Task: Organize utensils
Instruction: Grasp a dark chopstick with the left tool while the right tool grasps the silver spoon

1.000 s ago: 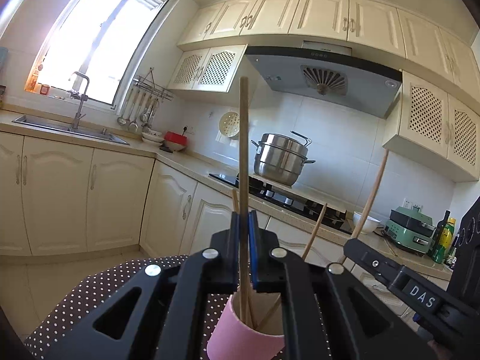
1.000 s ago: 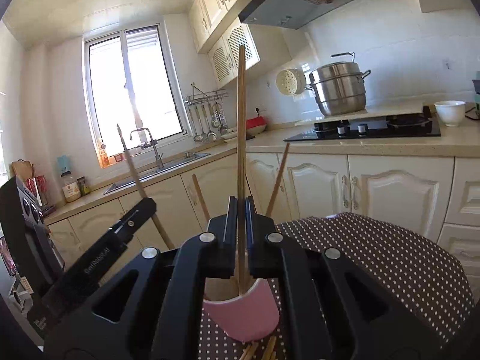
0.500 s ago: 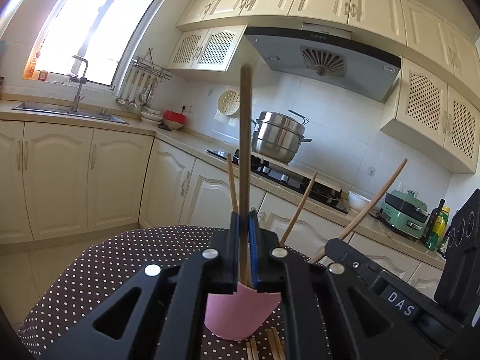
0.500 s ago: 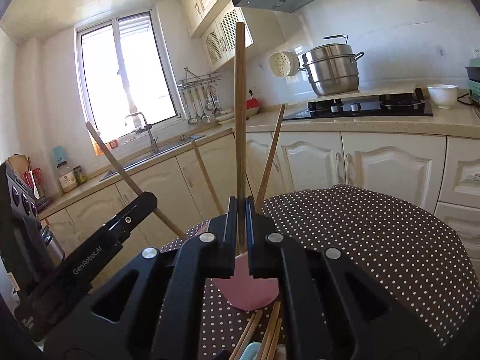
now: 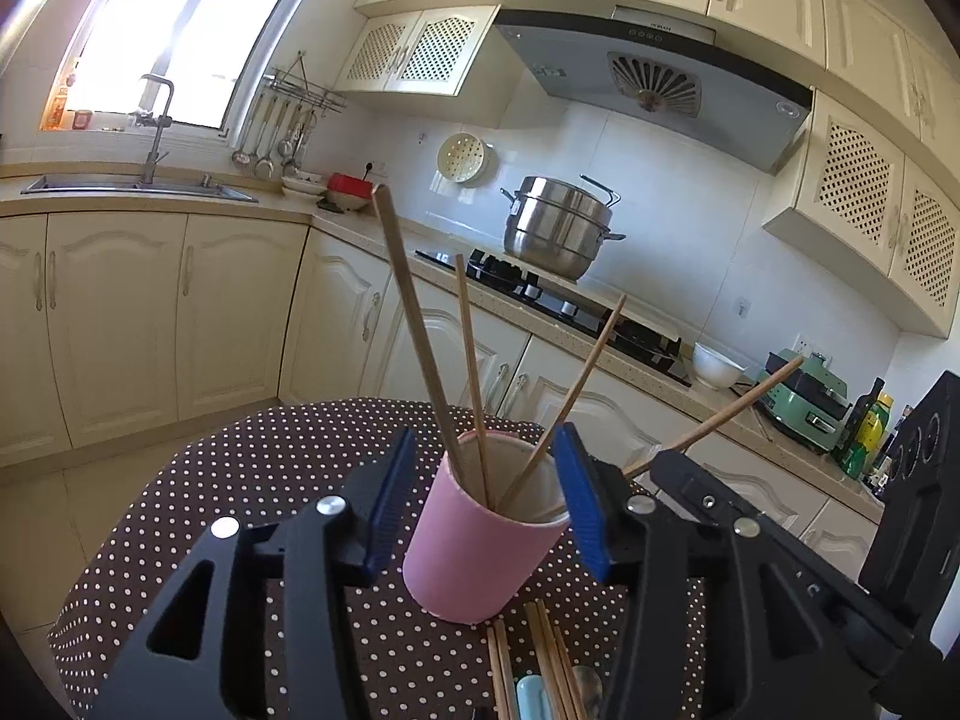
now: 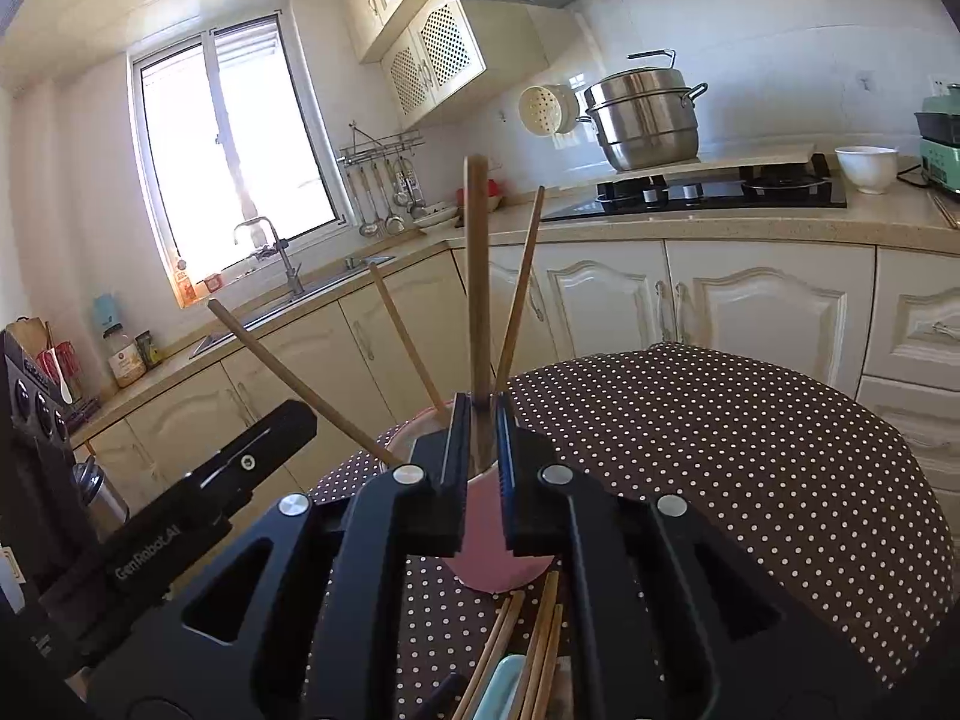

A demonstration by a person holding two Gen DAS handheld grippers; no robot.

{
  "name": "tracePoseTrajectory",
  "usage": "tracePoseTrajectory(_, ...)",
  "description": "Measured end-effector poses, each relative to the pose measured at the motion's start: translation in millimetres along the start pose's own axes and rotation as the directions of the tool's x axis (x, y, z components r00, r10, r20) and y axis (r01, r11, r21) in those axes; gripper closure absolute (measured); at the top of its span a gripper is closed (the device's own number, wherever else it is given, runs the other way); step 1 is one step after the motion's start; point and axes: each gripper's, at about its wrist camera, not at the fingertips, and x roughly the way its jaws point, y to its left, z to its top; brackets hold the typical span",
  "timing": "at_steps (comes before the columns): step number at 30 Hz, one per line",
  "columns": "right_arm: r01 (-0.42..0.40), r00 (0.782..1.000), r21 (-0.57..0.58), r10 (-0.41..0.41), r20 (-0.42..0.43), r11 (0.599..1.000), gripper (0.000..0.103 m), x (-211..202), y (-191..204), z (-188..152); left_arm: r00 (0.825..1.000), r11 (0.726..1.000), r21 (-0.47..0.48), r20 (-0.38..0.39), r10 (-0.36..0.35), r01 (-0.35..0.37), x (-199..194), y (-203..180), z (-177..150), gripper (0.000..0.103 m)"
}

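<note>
Freed from the left gripper [image 5: 486,498], whose blue-padded jaws have just been opening and now stand wide either side of the pink cup [image 5: 480,546], a chopstick [image 5: 414,324] leans toward 11 o'clock. Right gripper [image 6: 480,462] jaws, just parting, stand narrow around another chopstick [image 6: 478,276]; contact unclear. More chopsticks [image 5: 552,660] lie at the cup's 6 o'clock on a dotted tablecloth [image 6: 720,438]. "GenRobot.AI" marks the left gripper's side.
</note>
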Motion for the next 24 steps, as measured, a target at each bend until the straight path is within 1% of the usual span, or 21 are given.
tracePoseTrajectory(2,0.004,1.000,0.003,-0.004,0.001,1.000,0.080,-5,0,0,0.999,1.000,-0.006,-0.036,-0.002,0.002,-1,2,-2,0.053)
tracePoseTrajectory(4,0.006,1.000,0.009,-0.006,0.006,1.000,0.072,-11,-1,-1,0.997,1.000,-0.005,-0.079,-0.003,0.003,-1,3,-6,0.053)
tracePoseTrajectory(6,0.007,1.000,0.006,-0.008,0.008,1.000,0.069,-17,-2,-3,0.992,1.000,-0.005,-0.123,-0.014,0.014,-1,3,-13,0.053)
tracePoseTrajectory(8,0.012,1.000,0.004,-0.012,0.004,1.000,0.060,-23,-3,-5,0.984,1.000,0.002,-0.176,-0.021,0.022,1,1,-21,0.053)
tracePoseTrajectory(10,0.019,1.000,-0.003,-0.019,-0.005,1.000,0.060,-29,-4,-10,0.975,1.000,0.021,-0.223,-0.017,0.023,3,-2,-29,0.053)
tracePoseTrajectory(13,0.027,0.999,-0.006,-0.027,-0.029,1.000,0.060,-35,-6,-17,0.947,0.998,0.053,-0.320,-0.017,0.036,10,-7,-41,0.053)
tracePoseTrajectory(14,0.032,0.999,-0.006,-0.032,-0.035,0.999,0.060,-37,-8,-20,0.934,0.997,0.075,-0.358,-0.004,0.033,13,-10,-47,0.053)
tracePoseTrajectory(18,0.049,0.996,0.006,-0.049,-0.078,0.999,0.059,-44,-16,-32,0.886,0.991,0.131,-0.461,0.052,0.010,24,-12,-67,0.053)
tracePoseTrajectory(20,0.055,0.993,0.019,-0.053,-0.102,0.998,0.058,-46,-22,-38,0.857,0.986,0.166,-0.508,0.093,-0.009,27,-11,-79,0.053)
tracePoseTrajectory(21,0.058,0.992,0.024,-0.055,-0.117,0.998,0.058,-47,-25,-42,0.849,0.983,0.181,-0.517,0.111,-0.018,27,-10,-84,0.053)
tracePoseTrajectory(24,0.070,0.985,0.032,-0.064,-0.161,0.997,0.058,-47,-33,-49,0.824,0.978,0.206,-0.552,0.130,-0.016,25,-7,-97,0.053)
